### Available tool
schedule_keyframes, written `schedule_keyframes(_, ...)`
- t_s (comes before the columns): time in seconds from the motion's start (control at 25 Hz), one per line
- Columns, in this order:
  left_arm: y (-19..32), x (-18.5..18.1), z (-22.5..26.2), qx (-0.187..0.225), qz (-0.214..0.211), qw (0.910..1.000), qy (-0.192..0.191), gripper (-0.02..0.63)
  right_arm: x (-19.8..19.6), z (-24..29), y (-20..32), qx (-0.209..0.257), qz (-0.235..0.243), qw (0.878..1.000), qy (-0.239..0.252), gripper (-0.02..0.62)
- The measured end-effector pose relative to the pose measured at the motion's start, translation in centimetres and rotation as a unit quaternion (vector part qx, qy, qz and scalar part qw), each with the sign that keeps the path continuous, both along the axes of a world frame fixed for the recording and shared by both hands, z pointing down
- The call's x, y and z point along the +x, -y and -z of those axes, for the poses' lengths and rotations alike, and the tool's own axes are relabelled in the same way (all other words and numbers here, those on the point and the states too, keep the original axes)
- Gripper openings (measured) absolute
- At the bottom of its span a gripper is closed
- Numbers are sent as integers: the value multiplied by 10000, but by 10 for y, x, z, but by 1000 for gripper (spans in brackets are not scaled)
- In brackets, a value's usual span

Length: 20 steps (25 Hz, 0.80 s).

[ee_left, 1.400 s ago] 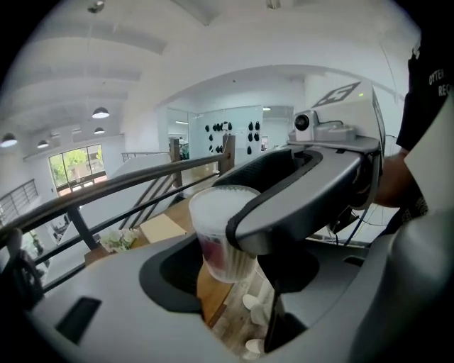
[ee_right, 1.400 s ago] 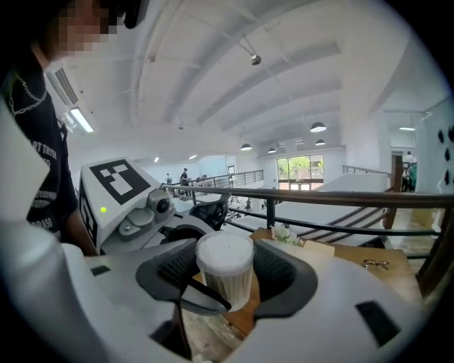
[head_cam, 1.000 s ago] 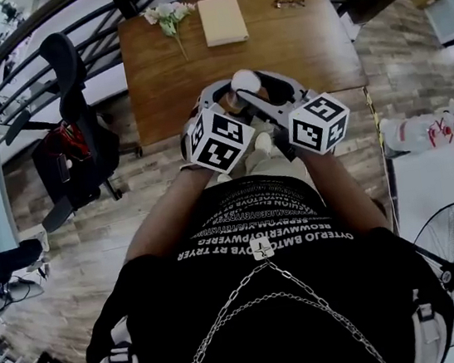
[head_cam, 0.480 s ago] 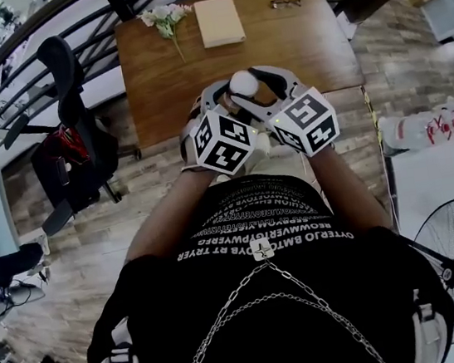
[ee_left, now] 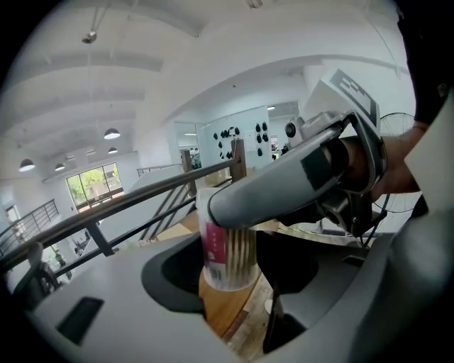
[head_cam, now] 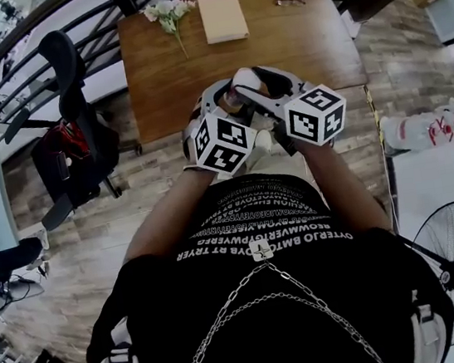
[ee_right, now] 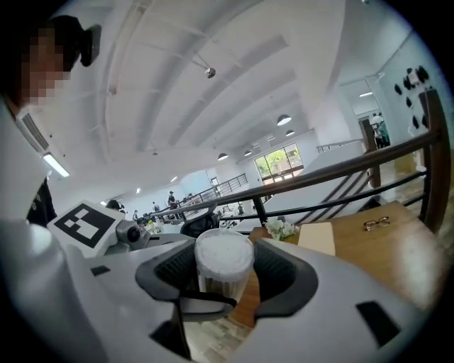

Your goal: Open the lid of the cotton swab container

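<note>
I have the cotton swab container [ee_left: 228, 259] up in the air over the near edge of the wooden table [head_cam: 169, 67], lid [ee_right: 224, 257] uppermost. My left gripper [ee_left: 237, 283] clamps the clear body on both sides. That is my anchor, so the tub cannot turn. My right gripper [ee_right: 223, 276] sits higher above the table, its jaws wide but just closing a little, pads touching the white lid — placed, I judge, to pull it free of the braced body.
</note>
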<state>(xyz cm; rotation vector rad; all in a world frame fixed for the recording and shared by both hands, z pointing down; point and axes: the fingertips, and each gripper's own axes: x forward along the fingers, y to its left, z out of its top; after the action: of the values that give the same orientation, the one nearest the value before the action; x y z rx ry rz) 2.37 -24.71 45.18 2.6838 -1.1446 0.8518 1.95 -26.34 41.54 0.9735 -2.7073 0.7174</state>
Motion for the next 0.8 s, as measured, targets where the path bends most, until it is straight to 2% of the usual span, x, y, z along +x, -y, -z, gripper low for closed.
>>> schedule_keyframes(0.2,2,4,4,-126,-20,9993,-354,244,7,7,4,281,-440,9973,517,262)
schedule_keyframes(0.32,2,7,8,-224,-43,9978,-625,245,7,14,3,813,-509,9946,401,262)
schedule_keyframes(0.4,2,5,10,-126,-106,9979,-629,245,5,16,0,906,-308,9951,258,265)
schedule_keyframes(0.56,0,4,19,124,-391,9966,-709,245,0,20,-3,152,590,9964,586,288)
schedule_keyframes(0.64,-3,6,21,93,-516,9963,-682,245,-1,21,-6,44,906,9946,512,290)
schedule_keyframes(0.72,-5,8,22,20,-607,9958,-682,245,-1,25,-6,277,958,9945,333,290)
schedule_keyframes(0.8,-5,9,23,-91,-618,9951,-766,245,-1,31,-7,838,820,9931,102,286)
